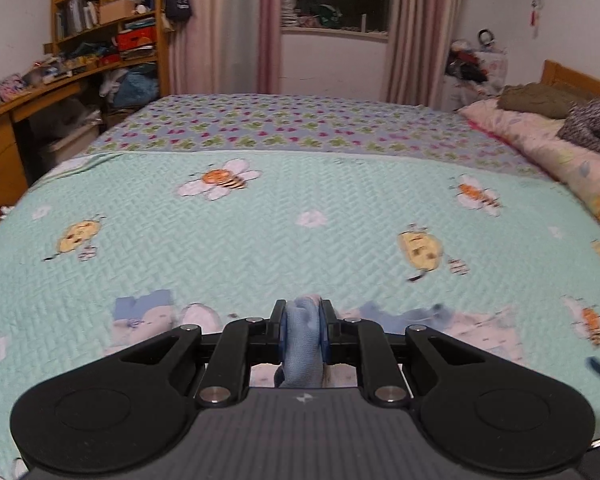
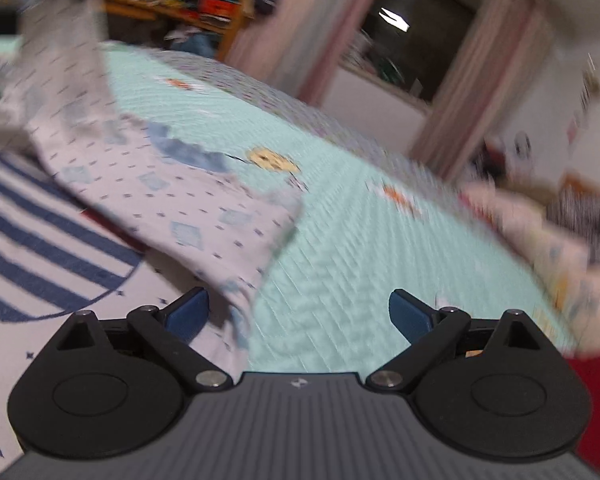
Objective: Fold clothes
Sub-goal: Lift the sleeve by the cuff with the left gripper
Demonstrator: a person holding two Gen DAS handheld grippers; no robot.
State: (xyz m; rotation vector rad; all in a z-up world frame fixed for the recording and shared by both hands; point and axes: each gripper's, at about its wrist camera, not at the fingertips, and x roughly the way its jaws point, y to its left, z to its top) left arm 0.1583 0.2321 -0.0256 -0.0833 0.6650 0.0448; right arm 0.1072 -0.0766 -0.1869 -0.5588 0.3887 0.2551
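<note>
Left wrist | left tongs (image 1: 302, 320) pinch blue cloth (image 1: 302, 344) | bed (image 1: 260, 216)

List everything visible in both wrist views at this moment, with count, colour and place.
Bedspread: one, mint green with bees, covering the bed.
Patterned garment: one, white with small blue marks, lifted over the bed at left in the right wrist view.
Striped garment: one, white with navy stripes, lying under the patterned one.
Bookshelf: one, wooden, cluttered, far left.
Curtains: pink, beside the window.
Pillow: one, pale pink, right edge of the bed.
Left gripper: jaws shut on light blue cloth.
Right gripper: jaws open, nothing held.
</note>
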